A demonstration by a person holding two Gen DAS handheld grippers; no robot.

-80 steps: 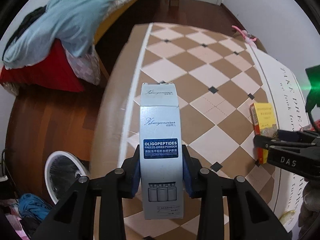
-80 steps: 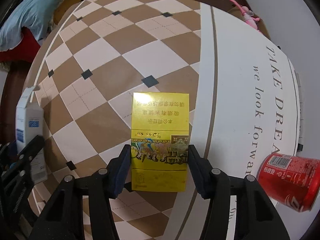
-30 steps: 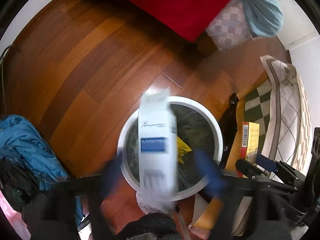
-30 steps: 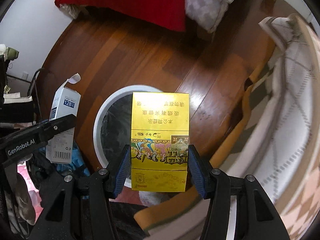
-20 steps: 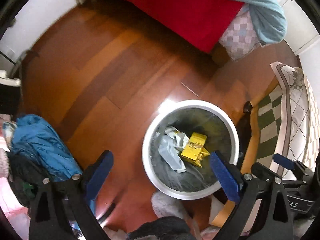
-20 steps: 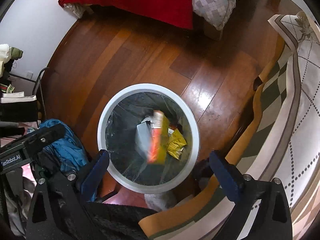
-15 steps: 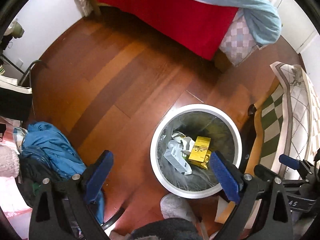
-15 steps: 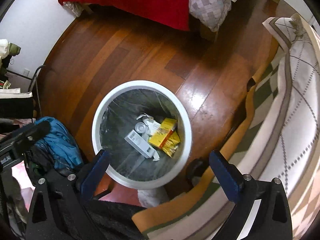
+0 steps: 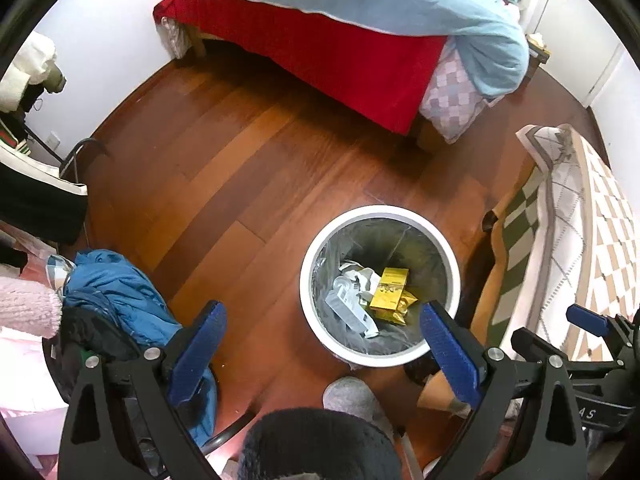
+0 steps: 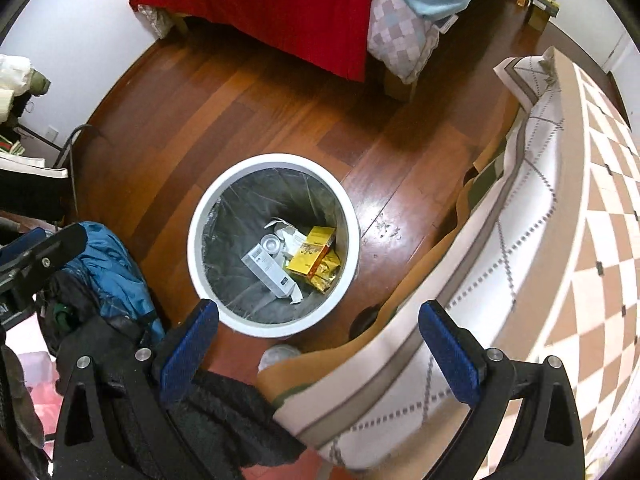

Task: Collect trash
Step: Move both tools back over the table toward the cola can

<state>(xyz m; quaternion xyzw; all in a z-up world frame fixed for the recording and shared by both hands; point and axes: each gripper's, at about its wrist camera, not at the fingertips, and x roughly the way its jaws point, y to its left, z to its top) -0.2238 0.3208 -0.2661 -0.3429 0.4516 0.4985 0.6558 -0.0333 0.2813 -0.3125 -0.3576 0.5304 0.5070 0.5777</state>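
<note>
**Hovering empty-handed over the bin**

Holding nothing, your left gripper [image 9: 322,344] has its blue-padded fingers [image 9: 196,348] spread wide, and your right gripper [image 10: 318,344] is spread just as wide, with nothing between its pads either. Both look down on the white trash bin [image 10: 200,208], which stands on the wooden floor [image 9: 224,184] just beside the draped edge of the table [image 10: 580,184].

Inside the bin, on its dark liner, lie the yellow box [image 10: 312,250], the white-and-grey carton [image 10: 270,272], a crinkled gold wrapper [image 10: 326,272] and some crumpled white paper [image 9: 360,276], all touching in one heap.

Judging by the look of them, these cartons are light, thin card: stiff enough across the broad faces, but easy to crush if you squeeze hard. For any similar box on the table, take it across its narrow sides near the middle, so it neither tips nor slips. Foil and paper will be soft and may slide; pinch them at a bunched fold.

Whether more trash waits on the table cannot be told from here.
</note>
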